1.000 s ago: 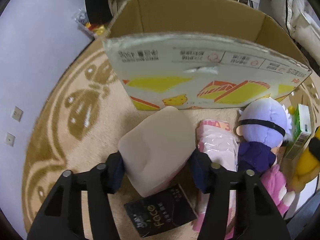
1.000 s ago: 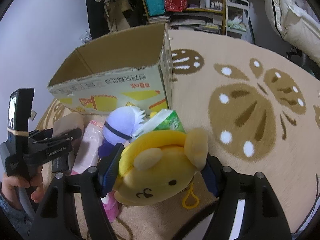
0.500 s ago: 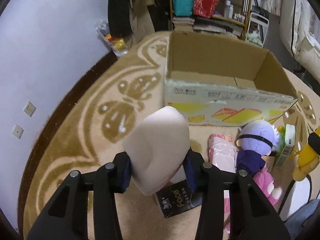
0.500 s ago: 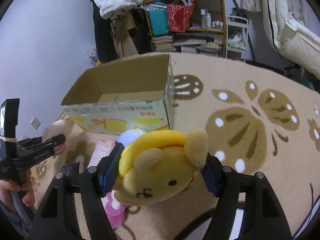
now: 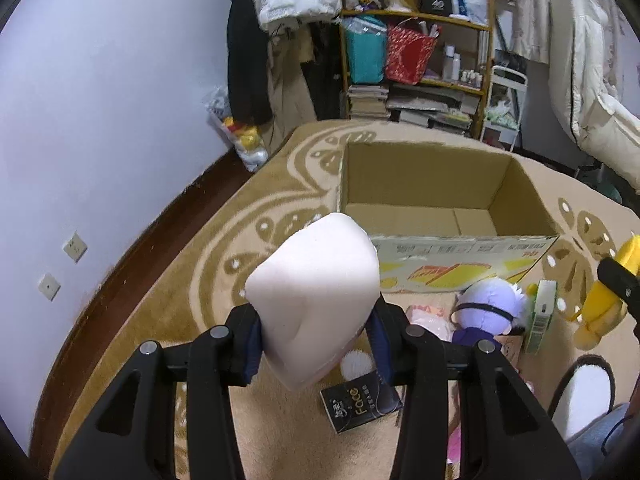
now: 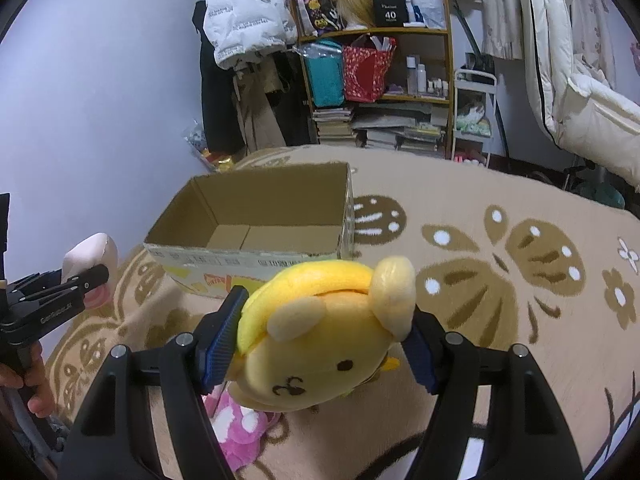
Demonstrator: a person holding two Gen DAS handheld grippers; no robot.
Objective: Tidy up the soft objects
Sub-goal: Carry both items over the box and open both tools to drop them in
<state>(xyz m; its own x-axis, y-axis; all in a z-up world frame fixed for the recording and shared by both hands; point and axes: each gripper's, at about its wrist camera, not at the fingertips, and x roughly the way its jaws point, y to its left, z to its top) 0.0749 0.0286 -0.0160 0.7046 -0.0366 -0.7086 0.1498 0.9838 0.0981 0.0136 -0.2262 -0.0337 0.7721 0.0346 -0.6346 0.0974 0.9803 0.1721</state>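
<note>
My left gripper (image 5: pixel 316 340) is shut on a pale pink soft block (image 5: pixel 316 296), held in the air in front of the open cardboard box (image 5: pixel 440 184). My right gripper (image 6: pixel 320 344) is shut on a yellow plush dog (image 6: pixel 324 336), also raised, near the box (image 6: pixel 256 216). The box is empty inside. On the rug below lie a purple-haired plush doll (image 5: pixel 490 310), a pink plush (image 6: pixel 236 428), a pink packet (image 5: pixel 428 322), a green box (image 5: pixel 540 316) and a black packet (image 5: pixel 360 400). The left gripper with the pink block also shows in the right wrist view (image 6: pixel 86 264).
A tan patterned rug (image 6: pixel 500 264) covers the floor. A cluttered shelf (image 6: pixel 380 88) with bags and books stands behind the box. A white padded coat (image 6: pixel 244 8) hangs at the wall. A white duvet (image 6: pixel 592 112) lies at the right. A slipper (image 5: pixel 584 396) sits near my right.
Both grippers have risen well above the rug with their objects. The box, seen side-on before, now shows its open empty inside. The floor items dropped lower in view.
</note>
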